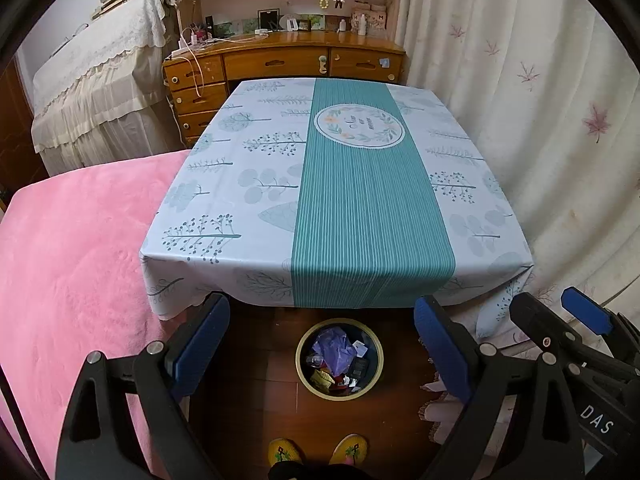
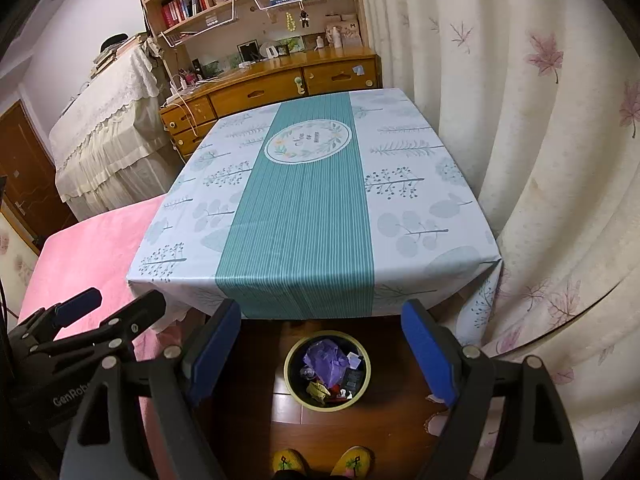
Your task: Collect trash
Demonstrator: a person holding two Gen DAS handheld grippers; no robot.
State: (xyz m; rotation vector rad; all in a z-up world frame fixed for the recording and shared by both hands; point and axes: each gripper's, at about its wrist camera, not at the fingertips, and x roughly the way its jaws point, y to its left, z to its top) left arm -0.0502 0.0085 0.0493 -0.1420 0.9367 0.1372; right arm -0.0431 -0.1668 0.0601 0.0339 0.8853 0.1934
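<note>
The left tool hangs above the wooden floor with its blue-padded fingers spread wide and nothing between them. The right tool does the same, jaws wide apart and empty; in the left wrist view only its tips show at the right edge.

Directly below both, on the dark wooden floor, stands a round dark-blue trash bin with a pale yellow-green rim. Inside it lies a crumpled purple plastic wrapper on top of mixed trash: a dark flat packet, a yellowish scrap, small white bits. The smaller pieces are too jumbled to identify.

The square desk under a white tree-print cloth with a teal striped centre band sits just beyond the bin, its hanging cloth hiding the legs. A pink plush blanket lies to the left, touching the cloth's corner. Two yellow embroidered slippers are cut off by the bottom edge of the frame.
</note>
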